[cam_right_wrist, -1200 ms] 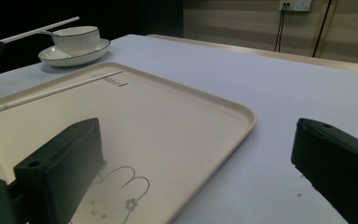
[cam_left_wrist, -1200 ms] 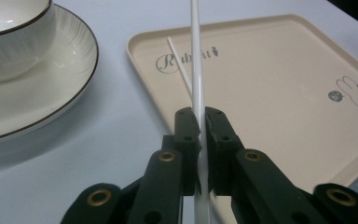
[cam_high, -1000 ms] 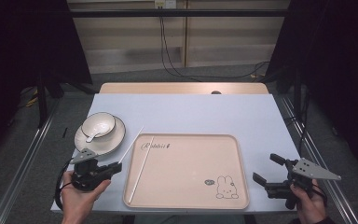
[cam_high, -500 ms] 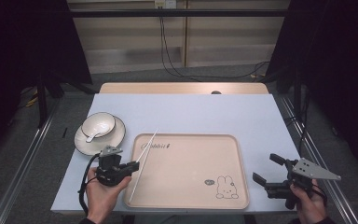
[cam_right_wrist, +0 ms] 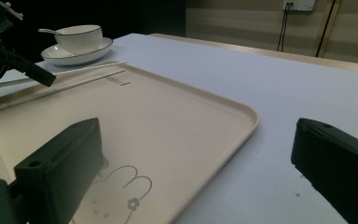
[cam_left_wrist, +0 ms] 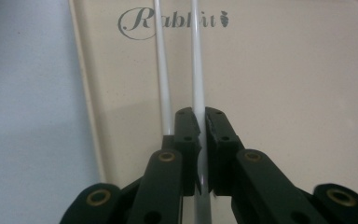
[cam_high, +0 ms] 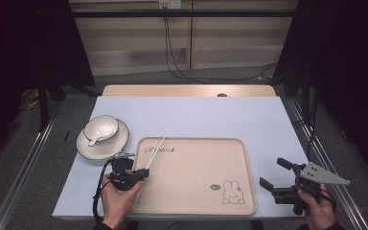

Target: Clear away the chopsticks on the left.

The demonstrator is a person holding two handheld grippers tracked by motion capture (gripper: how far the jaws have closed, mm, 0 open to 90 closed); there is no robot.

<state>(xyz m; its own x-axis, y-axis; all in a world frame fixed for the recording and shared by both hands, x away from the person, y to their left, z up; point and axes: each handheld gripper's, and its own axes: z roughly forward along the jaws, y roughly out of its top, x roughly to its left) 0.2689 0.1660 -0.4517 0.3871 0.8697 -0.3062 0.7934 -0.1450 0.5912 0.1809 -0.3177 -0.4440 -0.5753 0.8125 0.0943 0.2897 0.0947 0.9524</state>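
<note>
Lower left of high view: left gripper [cam_high: 141,173] jaws clamped on one white chopstick [cam_left_wrist: 197,70]; lift level, clear second chopstick [cam_left_wrist: 162,70]. Right gripper [cam_high: 274,179] jaws wide apart, idle.

Your high view is evenly lit from overhead on the table [cam_high: 196,115], but everything around it drops to near black. Your left gripper view is sharp on the tray [cam_left_wrist: 284,93], with its own jaws soft and dark up close. Your right gripper view blurs the near jaws; the bowl [cam_right_wrist: 78,37] stays reasonably crisp against a dark background.
</note>
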